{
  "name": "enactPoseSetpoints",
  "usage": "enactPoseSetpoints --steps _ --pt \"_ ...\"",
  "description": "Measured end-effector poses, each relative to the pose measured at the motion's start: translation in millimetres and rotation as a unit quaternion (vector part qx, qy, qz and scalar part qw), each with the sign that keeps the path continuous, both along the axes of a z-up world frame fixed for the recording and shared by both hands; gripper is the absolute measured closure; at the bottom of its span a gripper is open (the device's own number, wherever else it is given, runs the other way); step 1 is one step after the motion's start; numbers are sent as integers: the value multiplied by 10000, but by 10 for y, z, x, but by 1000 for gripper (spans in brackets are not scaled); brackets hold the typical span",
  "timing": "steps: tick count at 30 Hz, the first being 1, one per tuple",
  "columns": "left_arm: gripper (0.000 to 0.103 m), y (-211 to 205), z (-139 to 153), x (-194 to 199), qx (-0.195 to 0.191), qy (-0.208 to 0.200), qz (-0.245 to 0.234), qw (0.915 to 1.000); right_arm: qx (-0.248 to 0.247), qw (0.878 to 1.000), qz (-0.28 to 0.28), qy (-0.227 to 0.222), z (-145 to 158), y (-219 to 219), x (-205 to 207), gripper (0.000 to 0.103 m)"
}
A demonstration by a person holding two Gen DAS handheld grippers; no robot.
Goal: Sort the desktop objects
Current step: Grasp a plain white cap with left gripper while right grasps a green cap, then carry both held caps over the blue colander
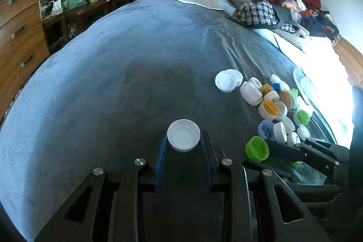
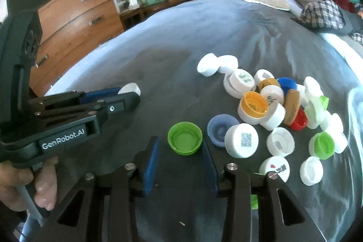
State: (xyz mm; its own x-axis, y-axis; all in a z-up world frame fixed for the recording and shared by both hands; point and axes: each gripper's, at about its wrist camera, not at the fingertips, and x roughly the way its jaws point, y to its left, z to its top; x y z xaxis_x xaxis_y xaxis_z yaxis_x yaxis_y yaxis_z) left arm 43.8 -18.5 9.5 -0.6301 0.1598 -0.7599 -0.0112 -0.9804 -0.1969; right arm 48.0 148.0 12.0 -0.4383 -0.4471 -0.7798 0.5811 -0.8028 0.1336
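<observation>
My right gripper (image 2: 180, 151) straddles the round green plastic bottle cap (image 2: 185, 138), lying open side up dead between my blue pads, apparently just touching; my left gripper (image 1: 183, 146) is clenched on the white plastic lid (image 1: 183, 135) on the grey blanket (image 1: 113, 83)

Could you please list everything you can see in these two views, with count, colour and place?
white cap: one, white, between the left claw's fingers
green cap: one, green, open side up, between the right claw's fingers
cap pile: many, mostly white, some green, orange, blue, red, on the blanket
blanket: one, grey-blue, under everything
drawers: one wooden unit, far left
left claw: shut on white cap
right claw: around green cap
hand: one, holding the left claw's handle
</observation>
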Motion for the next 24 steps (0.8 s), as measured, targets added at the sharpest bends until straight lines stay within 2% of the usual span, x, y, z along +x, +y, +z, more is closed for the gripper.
enactPoseSetpoints --steps 2,3,8,15,24 --pt "79 -4 6 4 -10 -14 -13 10000 -56 10000 -42 -47 -3 13 -31 61" --pt "79 0 20 10 -11 -21 -10 10000 -67 9999 -101 -47 2 28 -45 71" --pt "79 26 175 127 60 96 -55 9999 -209 9995 -203 -89 139 128 18 71" --pt "79 269 636 417 39 339 -222 9992 -464 9975 -401 342 776 542 468 71" --pt "79 985 1063 631 123 379 -651 9971 -521 9920 -906 707 1394 1333 908 71"
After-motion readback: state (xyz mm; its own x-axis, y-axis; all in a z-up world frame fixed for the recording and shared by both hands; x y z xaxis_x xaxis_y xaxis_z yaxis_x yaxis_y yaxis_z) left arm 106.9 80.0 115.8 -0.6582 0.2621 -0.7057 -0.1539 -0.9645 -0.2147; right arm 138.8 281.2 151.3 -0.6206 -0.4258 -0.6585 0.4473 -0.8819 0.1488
